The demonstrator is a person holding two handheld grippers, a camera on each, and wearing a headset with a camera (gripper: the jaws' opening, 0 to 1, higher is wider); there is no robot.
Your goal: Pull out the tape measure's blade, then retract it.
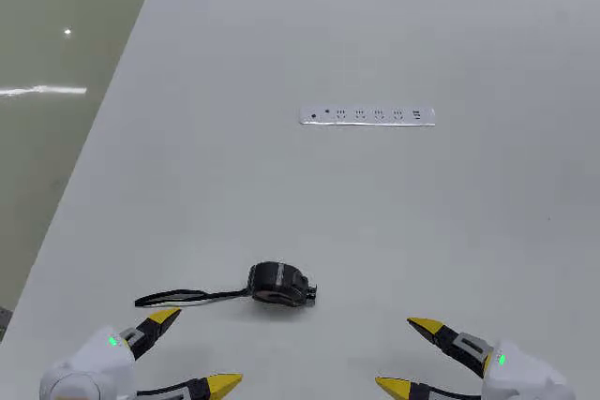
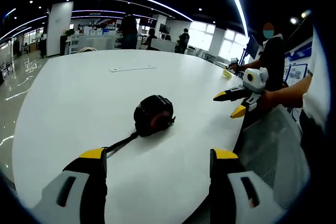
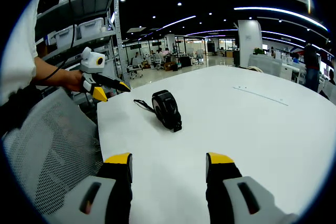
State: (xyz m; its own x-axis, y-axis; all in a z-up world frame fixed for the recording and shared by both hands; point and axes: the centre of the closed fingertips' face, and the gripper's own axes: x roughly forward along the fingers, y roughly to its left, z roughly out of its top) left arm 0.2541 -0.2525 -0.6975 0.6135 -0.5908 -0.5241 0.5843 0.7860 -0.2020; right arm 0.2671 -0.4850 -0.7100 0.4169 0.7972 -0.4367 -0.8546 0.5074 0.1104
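Tape measure (image 1: 279, 284) lies low in the head view on the white table (image 1: 394, 222), strap trailing left. Left gripper (image 1: 197, 348) at lower left and right gripper (image 1: 408, 355) at lower right both gape wide, holding nothing.

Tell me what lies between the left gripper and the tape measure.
The black strap of the tape measure trails toward the left gripper over bare table; head view and left gripper view show it.
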